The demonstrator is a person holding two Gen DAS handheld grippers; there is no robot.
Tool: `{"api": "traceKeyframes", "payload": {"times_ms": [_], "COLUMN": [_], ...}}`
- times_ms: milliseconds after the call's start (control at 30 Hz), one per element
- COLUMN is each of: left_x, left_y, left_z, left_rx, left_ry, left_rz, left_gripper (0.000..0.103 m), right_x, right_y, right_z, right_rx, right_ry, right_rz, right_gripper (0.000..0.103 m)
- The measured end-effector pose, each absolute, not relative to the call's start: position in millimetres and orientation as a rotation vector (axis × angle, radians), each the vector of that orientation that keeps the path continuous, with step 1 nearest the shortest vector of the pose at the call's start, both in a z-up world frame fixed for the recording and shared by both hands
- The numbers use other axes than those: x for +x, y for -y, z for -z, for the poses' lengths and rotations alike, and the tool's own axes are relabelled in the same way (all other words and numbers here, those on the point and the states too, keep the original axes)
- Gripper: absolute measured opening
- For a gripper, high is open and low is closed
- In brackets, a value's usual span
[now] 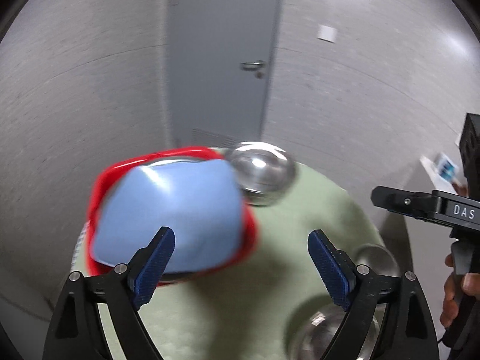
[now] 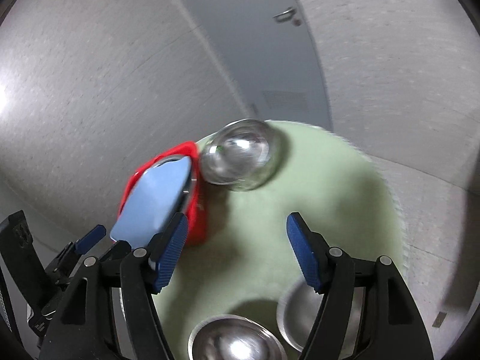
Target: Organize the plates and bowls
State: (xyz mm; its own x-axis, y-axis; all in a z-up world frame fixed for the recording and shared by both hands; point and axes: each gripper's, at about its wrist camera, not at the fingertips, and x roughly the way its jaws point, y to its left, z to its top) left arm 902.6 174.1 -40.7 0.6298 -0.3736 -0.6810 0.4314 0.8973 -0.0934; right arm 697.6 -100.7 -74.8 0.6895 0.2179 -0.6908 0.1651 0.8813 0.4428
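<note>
A light blue plate (image 1: 171,210) lies on a red plate (image 1: 100,186) at the left of the round pale green table (image 1: 315,210). A clear glass bowl (image 1: 261,171) stands just behind them. My left gripper (image 1: 241,240) is open and empty above the table, its left finger over the blue plate's near edge. In the right wrist view the blue plate (image 2: 156,201), red plate (image 2: 195,210) and glass bowl (image 2: 240,159) lie ahead. My right gripper (image 2: 237,231) is open and empty. A steel bowl (image 2: 237,342) and a steel plate (image 2: 297,309) lie below it.
Grey walls and a grey door (image 1: 225,45) stand behind the table. The right gripper's body (image 1: 426,207) and the hand holding it show at the right edge of the left wrist view. The left gripper's body (image 2: 45,273) shows at the lower left of the right wrist view.
</note>
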Motion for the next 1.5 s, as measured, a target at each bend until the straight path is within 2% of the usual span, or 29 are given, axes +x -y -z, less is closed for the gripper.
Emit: {"api": "traceKeyframes", "payload": {"times_ms": [200,467,567,667,767,833,867,900,933,1000,1233,1500], "left_x": [881,871,871,868,864,864,864,865,865,868,878,898], "left_y": [-157,-153,-153,-152,-151,-149,-147,-145,-144,-144,-156,-167], "left_z": [56,97,106,116,125,133,137,141,142,144,124,75], "left_rx": [0.156,0.229,0.252,0.268,0.27,0.268,0.269,0.27,0.281,0.283,0.226,0.138], "left_ry": [-0.788,-0.881,-0.912,-0.937,-0.979,-1.004,-1.023,-1.044,-1.054,-1.054,-1.008,-0.909], "left_rz": [0.564,0.601,0.615,0.639,0.673,0.702,0.722,0.747,0.753,0.755,0.734,0.688], "left_gripper": [0.088,0.086,0.084,0.079,0.063,0.042,0.037,0.032,0.032,0.031,0.03,0.03], "right_x": [653,600,587,576,574,577,579,579,577,579,589,623], "right_y": [111,76,67,63,60,56,55,55,55,55,47,51], "right_z": [89,126,141,158,173,180,184,187,189,194,184,144], "right_rx": [0.528,0.512,0.519,0.563,0.602,0.623,0.635,0.648,0.664,0.678,0.649,0.599], "right_ry": [-0.834,-0.877,-0.905,-0.929,-0.956,-0.971,-0.98,-0.981,-0.98,-0.984,-0.988,-0.936], "right_rz": [0.029,0.092,0.115,0.139,0.13,0.116,0.11,0.102,0.096,0.092,0.057,-0.035], "right_gripper": [0.071,0.07,0.067,0.059,0.048,0.035,0.033,0.026,0.02,0.019,0.018,0.017]}}
